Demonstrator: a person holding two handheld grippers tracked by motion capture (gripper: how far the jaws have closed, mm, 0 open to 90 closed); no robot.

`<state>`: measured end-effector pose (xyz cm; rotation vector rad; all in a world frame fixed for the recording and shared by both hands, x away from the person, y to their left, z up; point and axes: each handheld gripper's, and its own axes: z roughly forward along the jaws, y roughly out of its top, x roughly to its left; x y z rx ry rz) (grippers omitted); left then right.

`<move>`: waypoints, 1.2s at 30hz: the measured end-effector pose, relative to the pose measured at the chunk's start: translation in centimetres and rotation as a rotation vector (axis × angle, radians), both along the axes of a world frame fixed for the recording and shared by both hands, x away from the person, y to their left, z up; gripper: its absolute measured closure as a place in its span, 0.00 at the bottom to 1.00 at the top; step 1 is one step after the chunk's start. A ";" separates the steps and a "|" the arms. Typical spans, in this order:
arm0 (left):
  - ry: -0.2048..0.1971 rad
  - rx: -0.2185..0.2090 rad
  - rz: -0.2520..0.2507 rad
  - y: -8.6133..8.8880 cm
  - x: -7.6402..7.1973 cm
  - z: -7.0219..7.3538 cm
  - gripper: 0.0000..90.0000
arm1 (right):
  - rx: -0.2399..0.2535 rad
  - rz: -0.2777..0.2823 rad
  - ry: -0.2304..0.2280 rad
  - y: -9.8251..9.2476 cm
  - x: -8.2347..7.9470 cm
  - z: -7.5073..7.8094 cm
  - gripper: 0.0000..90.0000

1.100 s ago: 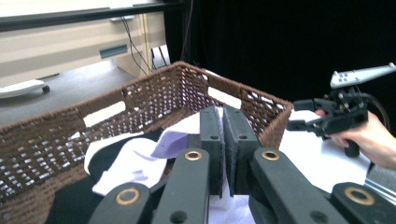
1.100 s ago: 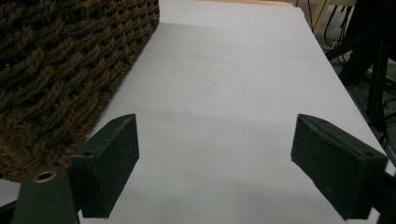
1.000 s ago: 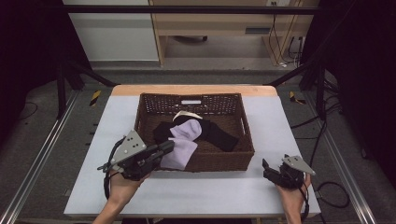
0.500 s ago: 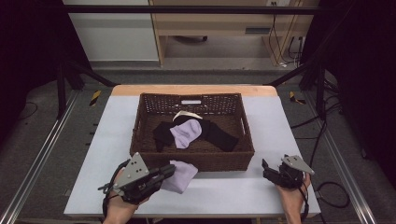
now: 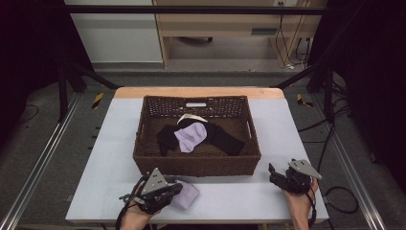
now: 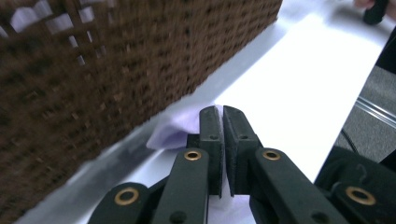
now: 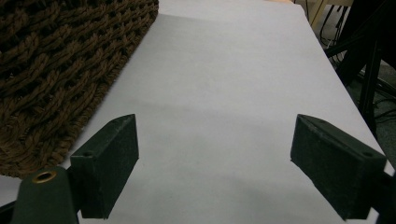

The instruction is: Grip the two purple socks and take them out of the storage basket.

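Note:
A lilac sock (image 5: 187, 196) lies on the white table (image 5: 115, 143) just in front of the brown wicker basket (image 5: 196, 163). My left gripper (image 5: 176, 190) is low over the table and shut on that sock; in the left gripper view the jaws (image 6: 222, 116) are pressed together with lilac cloth (image 6: 173, 133) bulging out beside them. Inside the basket lie a second lilac sock (image 5: 190, 136) and black socks (image 5: 227, 140). My right gripper (image 5: 274, 173) rests at the table's front right, open and holding nothing (image 7: 215, 140).
The basket's woven wall (image 6: 93, 70) stands close on the left gripper's left. Its corner (image 7: 46, 70) also stands left of the right gripper. A cream strip (image 5: 191, 118) lies at the back of the basket. Metal rails and cables run along the floor on both sides.
My left gripper has come down and toward the person with the lilac sock, from the basket's front rim to the table in front of it. The right gripper has stayed still.

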<state>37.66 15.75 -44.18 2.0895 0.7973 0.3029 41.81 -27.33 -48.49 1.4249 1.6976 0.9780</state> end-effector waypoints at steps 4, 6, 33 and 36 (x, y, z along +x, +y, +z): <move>0.016 0.007 0.007 0.0 0.3 -0.6 0.86 | -0.001 -0.003 0.002 0.0 0.0 0.0 0.17; 0.018 0.005 0.020 0.2 0.4 -0.4 0.80 | -0.005 -0.005 -0.001 0.0 0.0 0.0 0.17; -0.163 -0.086 0.164 0.4 6.4 10.8 0.49 | -0.005 -0.014 0.004 0.0 0.1 0.0 0.16; -0.166 -0.078 0.184 -0.1 7.8 11.4 0.49 | -0.007 -0.014 0.002 0.0 0.0 0.0 0.16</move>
